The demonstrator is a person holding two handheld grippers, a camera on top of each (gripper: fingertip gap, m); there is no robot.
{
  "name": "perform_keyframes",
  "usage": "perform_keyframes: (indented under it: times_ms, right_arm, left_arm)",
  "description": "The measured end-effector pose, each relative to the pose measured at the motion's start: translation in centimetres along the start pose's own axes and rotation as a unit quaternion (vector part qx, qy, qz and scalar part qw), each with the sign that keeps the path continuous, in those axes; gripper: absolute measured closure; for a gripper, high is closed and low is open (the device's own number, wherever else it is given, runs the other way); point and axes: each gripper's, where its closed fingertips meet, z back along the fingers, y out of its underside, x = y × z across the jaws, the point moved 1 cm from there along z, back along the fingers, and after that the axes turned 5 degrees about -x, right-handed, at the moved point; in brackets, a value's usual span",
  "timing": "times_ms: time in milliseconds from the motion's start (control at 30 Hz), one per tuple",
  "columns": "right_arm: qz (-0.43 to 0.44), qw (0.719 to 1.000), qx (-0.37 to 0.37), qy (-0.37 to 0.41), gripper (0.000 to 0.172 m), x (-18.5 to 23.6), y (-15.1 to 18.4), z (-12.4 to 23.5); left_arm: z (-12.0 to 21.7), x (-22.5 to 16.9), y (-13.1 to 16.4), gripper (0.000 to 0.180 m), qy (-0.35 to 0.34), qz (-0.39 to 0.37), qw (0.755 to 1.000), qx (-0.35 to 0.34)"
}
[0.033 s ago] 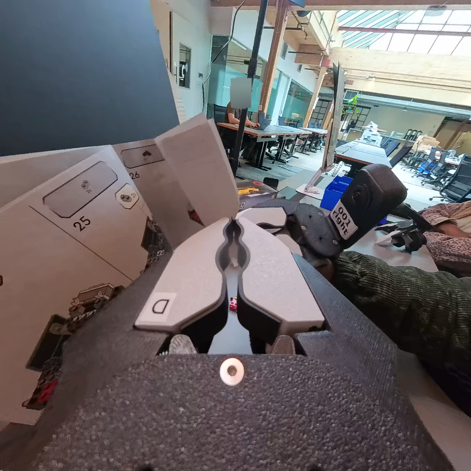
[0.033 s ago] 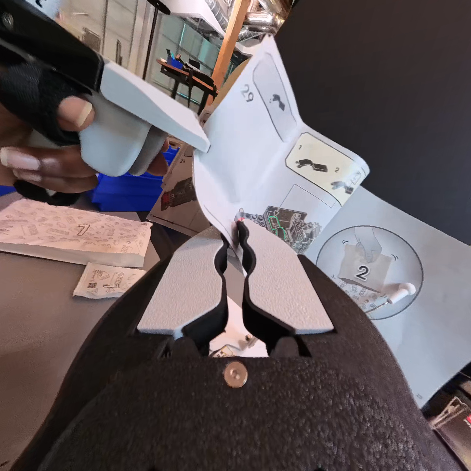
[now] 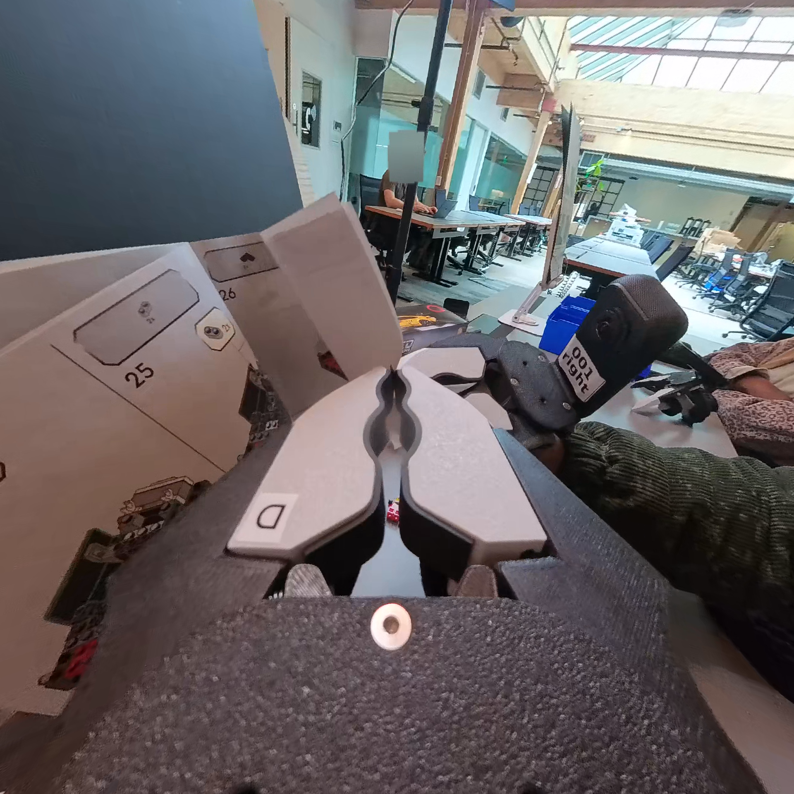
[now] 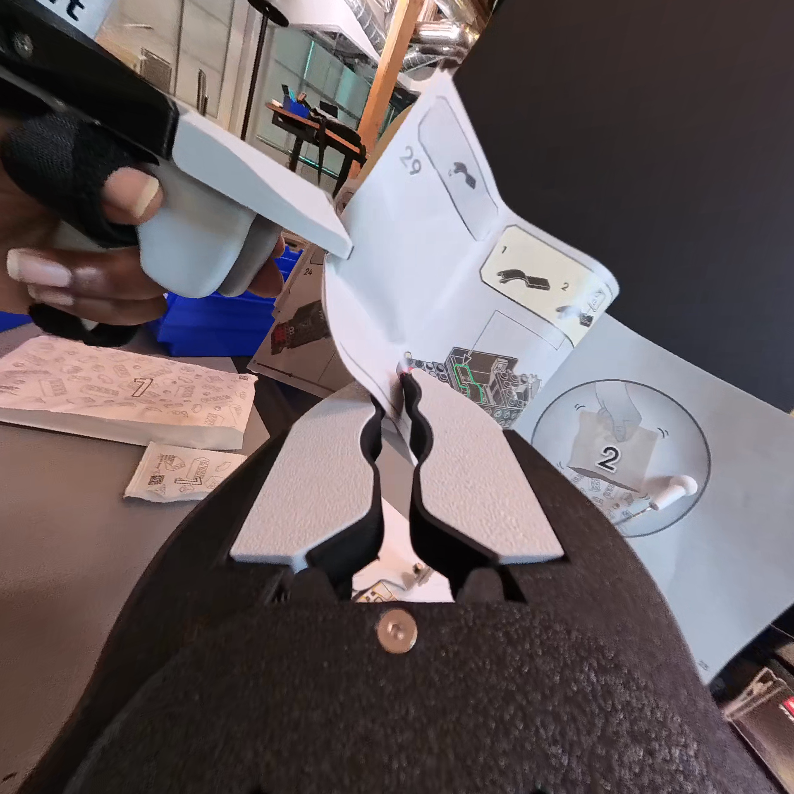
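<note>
paper, a single white printed page of a building-brick instruction booklet [image 4: 434, 240], is lifted off the rest of the open booklet [image 3: 107, 429] and curls upward. its lower edge is pinched at the tips of the right gripper [image 4: 397, 386], whose jaws are almost pressed together with the sheet passing between them. the left edge of the same page is met by the left gripper [image 4: 339, 253]; in the left wrist view its own jaws [image 3: 393, 376] are seen pressed together at the tips, with the corner of the page rising from them.

just right of the lifted page lies another booklet sheet with a round diagram [image 4: 644, 472]. left of the page, on the grey table [image 4: 64, 537], rest a large white paper bag printed with brick outlines [image 4: 124, 395] and a small white paper packet [image 4: 180, 477]. behind the bags stands a blue plastic bin [image 4: 215, 318]. beyond the page in the left wrist view lies a black box with a yellow car picture [image 3: 429, 322], and a dark green ribbed sleeve [image 3: 666, 494] is seen at the right.

judged from the curl, the page would be handled best with a light, even pull from both pinches, so that the thin sheet is not creased or torn at the tips, and the pages beneath are not dragged along.
</note>
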Motion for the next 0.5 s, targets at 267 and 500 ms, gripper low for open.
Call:
perform_keyframes:
  times_ms: [267,500]
  right_arm:
    - [-0.082,0.988,-0.028,-0.125,0.130,2.7,-3.2,2.8]
    - [-0.127,0.990,0.026,-0.055,0.081,-2.1,-4.4,0.3]
  left_arm:
    - [0.4,-0.4,0.3,0.180,0.035,0.012,0.999,-0.002]
    - [0.4,-0.7,1.0,0.180,0.047,0.001,0.999,0.000]
